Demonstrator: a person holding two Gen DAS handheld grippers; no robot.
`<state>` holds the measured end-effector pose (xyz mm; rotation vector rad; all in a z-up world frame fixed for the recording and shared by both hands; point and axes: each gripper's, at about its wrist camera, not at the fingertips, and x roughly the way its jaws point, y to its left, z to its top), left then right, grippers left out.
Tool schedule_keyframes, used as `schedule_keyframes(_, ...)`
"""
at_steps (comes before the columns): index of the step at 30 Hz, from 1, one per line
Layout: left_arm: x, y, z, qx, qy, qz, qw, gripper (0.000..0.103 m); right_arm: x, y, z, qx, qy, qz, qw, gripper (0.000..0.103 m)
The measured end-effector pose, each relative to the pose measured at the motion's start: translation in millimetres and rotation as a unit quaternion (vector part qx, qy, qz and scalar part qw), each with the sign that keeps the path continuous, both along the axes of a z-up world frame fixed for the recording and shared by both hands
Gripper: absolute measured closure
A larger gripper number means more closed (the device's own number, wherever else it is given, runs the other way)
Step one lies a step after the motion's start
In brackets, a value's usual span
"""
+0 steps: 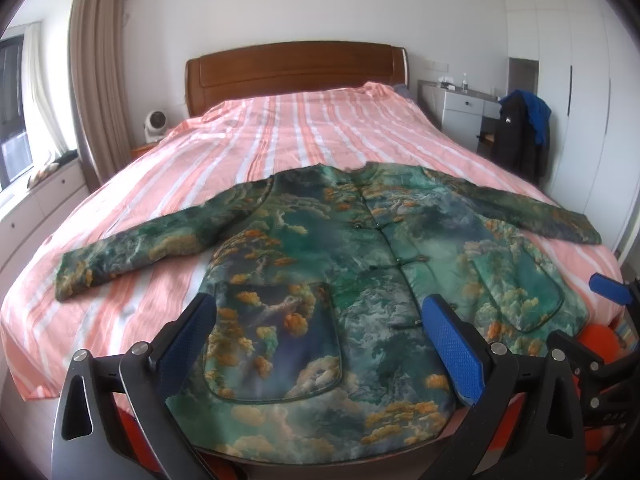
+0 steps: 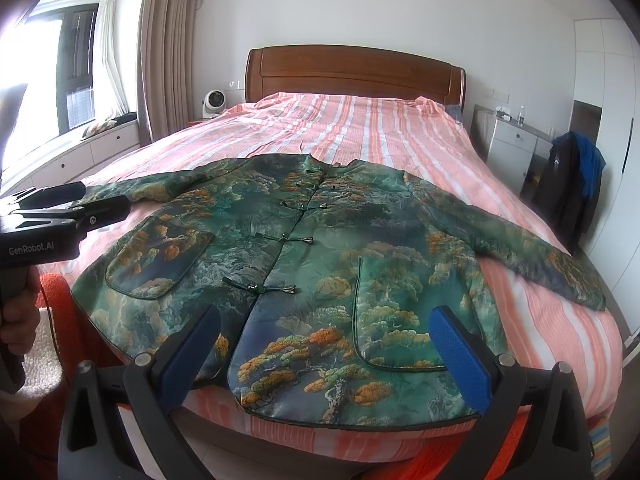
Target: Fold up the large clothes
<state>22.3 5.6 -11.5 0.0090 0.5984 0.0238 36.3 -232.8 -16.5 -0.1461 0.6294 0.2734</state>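
Note:
A green jacket (image 1: 320, 248) printed with orange trees and clouds lies flat, front up and buttoned, on the bed, both sleeves spread out to the sides. It also shows in the right wrist view (image 2: 320, 248). My left gripper (image 1: 320, 344) is open above the jacket's lower left hem and holds nothing. My right gripper (image 2: 328, 352) is open above the lower right hem and holds nothing. The left gripper's body (image 2: 60, 216) shows at the left edge of the right wrist view, and the right gripper's blue fingertip (image 1: 608, 288) at the right edge of the left wrist view.
The bed (image 1: 280, 132) has a pink and white striped cover and a wooden headboard (image 1: 296, 68). A chair draped with dark and blue clothes (image 1: 520, 136) and a white cabinet (image 1: 464, 112) stand at the right. A small white fan (image 2: 214, 104) and a window seat are at the left.

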Motion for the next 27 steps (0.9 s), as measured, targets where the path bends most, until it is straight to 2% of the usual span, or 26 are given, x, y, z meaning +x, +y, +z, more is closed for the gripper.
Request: schedule_keyframes(27,2.7,8.0,-0.4,-0.006,0.007,0.016,0.9998,0.0,1.5,-4.5,-2.5,0.0,0.003,-0.011,1.0,0.001)
